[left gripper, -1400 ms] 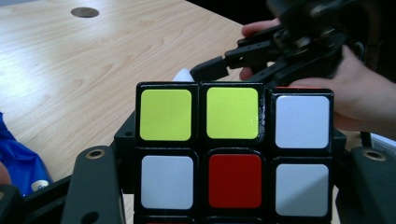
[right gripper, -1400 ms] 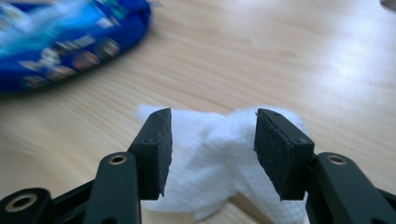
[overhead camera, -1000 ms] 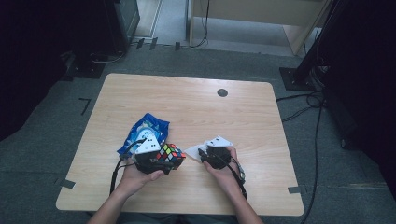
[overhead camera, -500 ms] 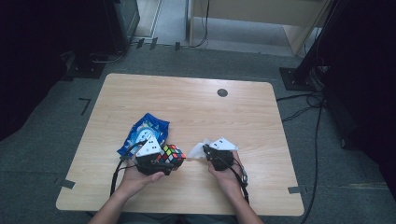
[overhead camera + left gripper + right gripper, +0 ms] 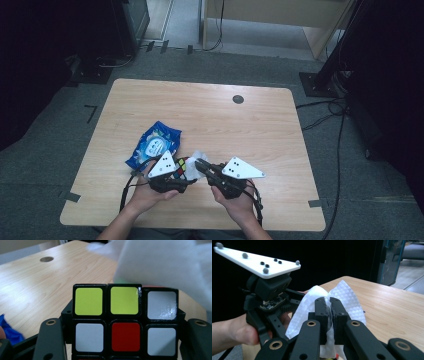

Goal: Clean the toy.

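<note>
Two grips are set: our left gripper (image 5: 176,176) fingers clamp the puzzle cube (image 5: 125,322) above the surface (image 5: 260,125), near the blue packet (image 5: 154,145). Our right gripper (image 5: 330,305) fingers, having just closed, pinch the white wipe (image 5: 344,298), which hangs just beside the cube's top face, within wiping reach.

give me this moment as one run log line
left gripper: shut on multicoloured puzzle cube | right gripper: shut on white paper wipe, raised beside cube | blue wipes packet: on wooden table

One puzzle cube (image 5: 182,167), one white wipe (image 5: 200,155), one blue packet (image 5: 154,144), two tools, one table (image 5: 220,120)
</note>
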The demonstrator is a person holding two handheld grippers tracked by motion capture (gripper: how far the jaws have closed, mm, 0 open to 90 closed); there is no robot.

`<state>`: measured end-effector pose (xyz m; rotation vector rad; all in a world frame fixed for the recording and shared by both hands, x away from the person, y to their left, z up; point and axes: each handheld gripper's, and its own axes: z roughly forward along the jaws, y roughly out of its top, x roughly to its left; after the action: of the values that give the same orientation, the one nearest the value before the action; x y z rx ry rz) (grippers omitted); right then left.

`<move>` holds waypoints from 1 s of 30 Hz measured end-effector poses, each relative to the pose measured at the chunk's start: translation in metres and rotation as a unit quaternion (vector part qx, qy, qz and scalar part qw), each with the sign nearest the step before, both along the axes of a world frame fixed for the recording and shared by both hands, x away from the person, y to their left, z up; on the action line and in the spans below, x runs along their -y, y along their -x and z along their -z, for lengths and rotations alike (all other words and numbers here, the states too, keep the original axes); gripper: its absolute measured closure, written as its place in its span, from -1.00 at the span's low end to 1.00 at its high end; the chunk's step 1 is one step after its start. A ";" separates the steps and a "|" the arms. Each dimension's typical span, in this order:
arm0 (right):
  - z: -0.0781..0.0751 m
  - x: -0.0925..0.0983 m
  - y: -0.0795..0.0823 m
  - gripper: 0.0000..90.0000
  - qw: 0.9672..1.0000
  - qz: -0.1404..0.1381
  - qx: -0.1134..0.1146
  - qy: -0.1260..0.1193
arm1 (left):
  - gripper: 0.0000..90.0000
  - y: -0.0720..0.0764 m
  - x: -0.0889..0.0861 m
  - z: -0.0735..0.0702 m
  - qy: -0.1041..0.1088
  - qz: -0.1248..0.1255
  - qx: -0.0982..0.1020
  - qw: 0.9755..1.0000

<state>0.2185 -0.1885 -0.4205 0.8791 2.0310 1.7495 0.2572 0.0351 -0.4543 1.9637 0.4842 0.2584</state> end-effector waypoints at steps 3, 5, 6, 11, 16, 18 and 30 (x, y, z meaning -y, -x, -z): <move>0.003 -0.004 -0.003 0.92 1.000 0.007 -0.008 0.001 | -0.25 0.003 0.002 -0.002 0.005 0.014 0.008 1.000; 0.006 -0.006 -0.004 0.92 1.000 0.005 -0.016 0.000 | -0.25 0.005 0.004 -0.003 0.006 0.019 0.012 1.000; 0.008 -0.008 -0.006 0.92 1.000 0.003 -0.018 0.003 | -0.25 0.007 0.004 -0.003 0.004 0.020 0.017 1.000; 0.014 -0.008 -0.009 0.92 0.998 0.037 -0.010 0.040 | -0.25 0.006 -0.001 -0.007 0.013 0.010 0.027 1.000; 0.022 0.000 -0.013 0.92 0.997 0.051 -0.030 0.053 | -0.25 0.001 -0.011 -0.011 0.031 -0.008 0.020 0.999; 0.021 -0.001 -0.009 0.93 0.997 0.044 -0.022 0.058 | -0.24 -0.001 -0.013 -0.011 0.036 -0.010 0.014 0.999; 0.002 -0.019 0.011 0.92 0.998 0.008 0.036 0.053 | -0.24 0.006 0.003 -0.004 -0.001 0.002 0.017 1.000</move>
<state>0.2070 -0.1692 -0.4228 0.7873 2.0433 1.6246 0.2515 0.0326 -0.4504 1.9597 0.4596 0.2892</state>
